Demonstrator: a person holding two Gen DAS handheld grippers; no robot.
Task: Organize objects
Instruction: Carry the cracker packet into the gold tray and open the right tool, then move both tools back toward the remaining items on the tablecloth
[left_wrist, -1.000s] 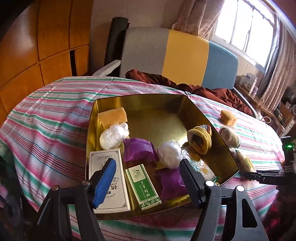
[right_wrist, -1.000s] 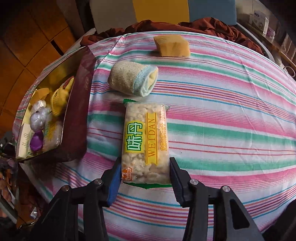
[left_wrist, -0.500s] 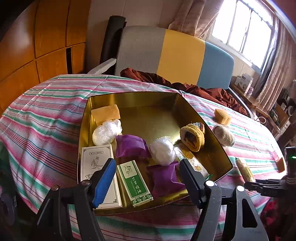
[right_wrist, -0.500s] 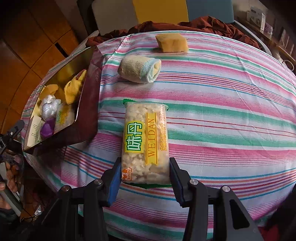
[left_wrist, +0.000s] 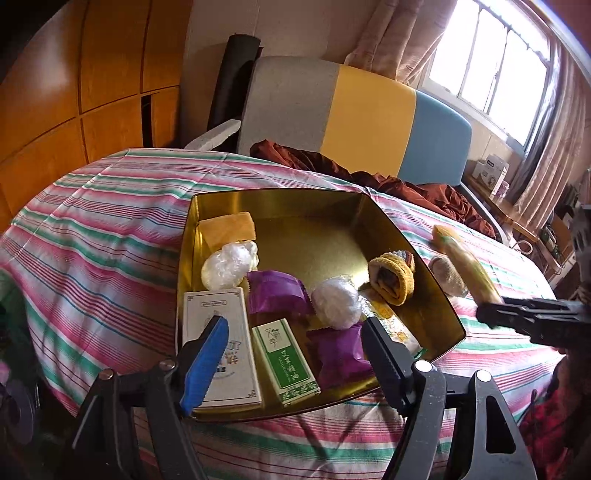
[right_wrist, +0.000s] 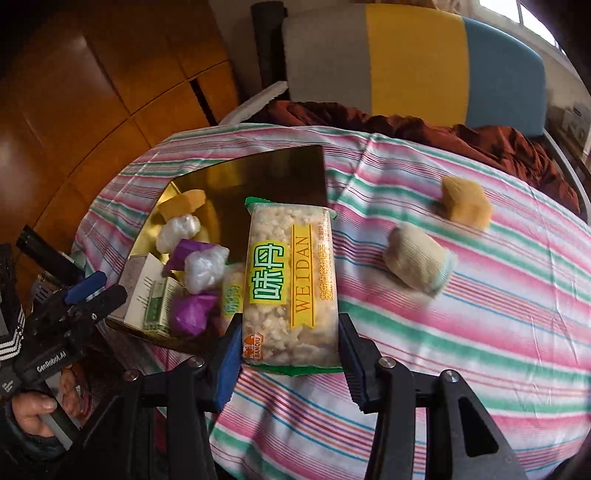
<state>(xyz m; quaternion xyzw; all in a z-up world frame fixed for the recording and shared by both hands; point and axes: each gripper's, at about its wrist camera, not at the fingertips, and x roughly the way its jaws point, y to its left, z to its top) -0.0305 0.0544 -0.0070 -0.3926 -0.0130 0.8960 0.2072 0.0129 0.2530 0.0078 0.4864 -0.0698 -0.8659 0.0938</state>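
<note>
Item 1, landmark: the gold-lined hexagonal metal tin (left_wrist: 332, 206), sitting on the pink, green and white striped tablecloth (left_wrist: 110, 221).

Item 2: my right gripper (right_wrist: 290, 347), clamped on the lower end of a clear WEIDAN snack packet with a yellow-green label (right_wrist: 291, 288). The packet is lifted off the cloth and sits over the tin's right-hand edge in the right wrist view.

Item 3: my left gripper (left_wrist: 291, 343), jaws spread wide and holding nothing, hovering at the tin's near rim.

Item 4, tin contents. Near left corner: a white printed carton (left_wrist: 218, 332). Beside it: a green and white slim box (left_wrist: 284, 358). Two purple foil sachets, one mid-tin (left_wrist: 275, 291), one near the front (left_wrist: 340, 350). Two crinkled white plastic bundles, one towards the left wall (left_wrist: 229, 264), one central (left_wrist: 336, 302). Far left corner: an orange sponge block (left_wrist: 229, 230). Against the right wall: a rolled yellow knit sock (left_wrist: 393, 277). A second snack packet (left_wrist: 391, 325) lies partly hidden along the right wall.

Item 5, outside the tin, to its right on the cloth: a rolled beige sock with pale blue cuff (right_wrist: 417, 260), and beyond it a tan sponge cube (right_wrist: 465, 203).
</note>
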